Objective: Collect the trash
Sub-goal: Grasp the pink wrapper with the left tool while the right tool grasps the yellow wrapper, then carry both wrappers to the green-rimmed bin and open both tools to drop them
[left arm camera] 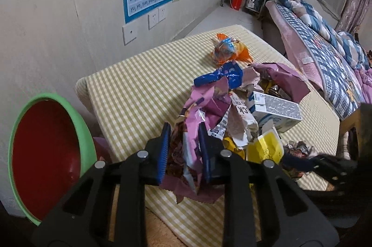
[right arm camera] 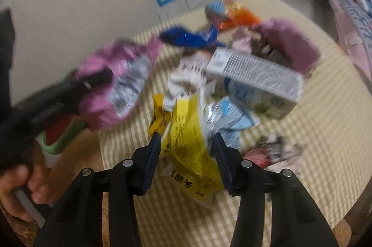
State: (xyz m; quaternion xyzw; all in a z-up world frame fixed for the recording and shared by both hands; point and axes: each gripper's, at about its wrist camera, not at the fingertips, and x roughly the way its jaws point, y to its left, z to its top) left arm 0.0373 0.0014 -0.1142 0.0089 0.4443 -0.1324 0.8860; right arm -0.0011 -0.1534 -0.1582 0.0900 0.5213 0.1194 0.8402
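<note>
Pinching is being done by both claws at once: the left claw [left arm camera: 184, 151] is being pressed onto a crumpled pink foil wrapper [left arm camera: 193, 144], while the right claw [right arm camera: 187, 162] is being closed around a yellow printed packet [right arm camera: 188, 142], though blur is hiding whether its pads are touching. Both pieces are being taken from the litter heap on the yellow checked desk [left arm camera: 139, 89]. Next, a lift and a carry to the green-rimmed red bin [left arm camera: 46, 147] are probably being called for.
</note>
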